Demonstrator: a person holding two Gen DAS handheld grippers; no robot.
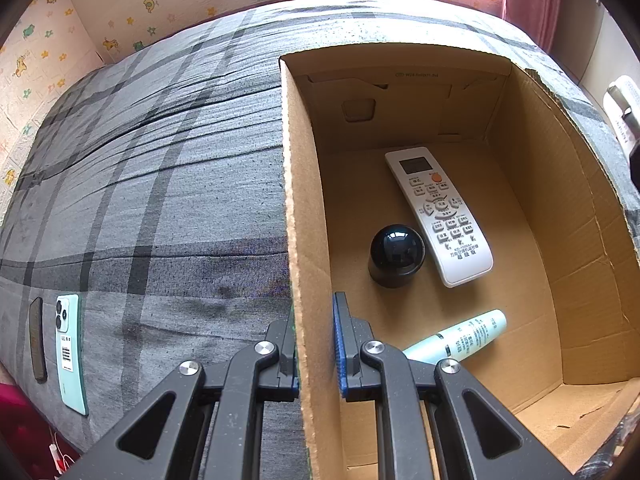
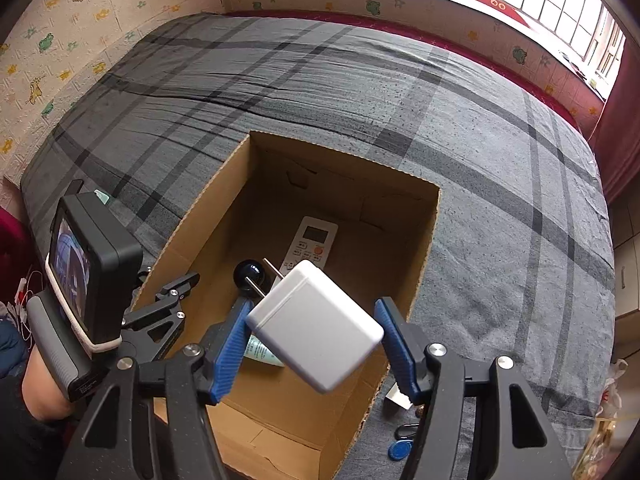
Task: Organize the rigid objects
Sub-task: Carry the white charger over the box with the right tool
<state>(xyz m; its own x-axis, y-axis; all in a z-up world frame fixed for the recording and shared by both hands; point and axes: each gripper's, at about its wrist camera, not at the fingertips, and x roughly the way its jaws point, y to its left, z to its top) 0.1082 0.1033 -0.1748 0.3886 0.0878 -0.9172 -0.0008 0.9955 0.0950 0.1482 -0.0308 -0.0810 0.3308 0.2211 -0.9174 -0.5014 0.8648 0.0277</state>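
One remote (image 1: 438,214), one black dome (image 1: 396,254), one tube (image 1: 460,338) boxed; right claw (image 2: 314,334) clamping one charger (image 2: 316,328), left claw (image 1: 314,344) pinching box wall (image 1: 304,240).

Matt brown corrugated cardboard box (image 1: 304,240), smooth white plastic charger (image 2: 316,326) with bare metal prongs, glossy black dome (image 1: 396,252), white plastic remote (image 1: 438,216), woven grey checked bed sheet (image 1: 160,184), ribbed blue pads (image 2: 230,344).
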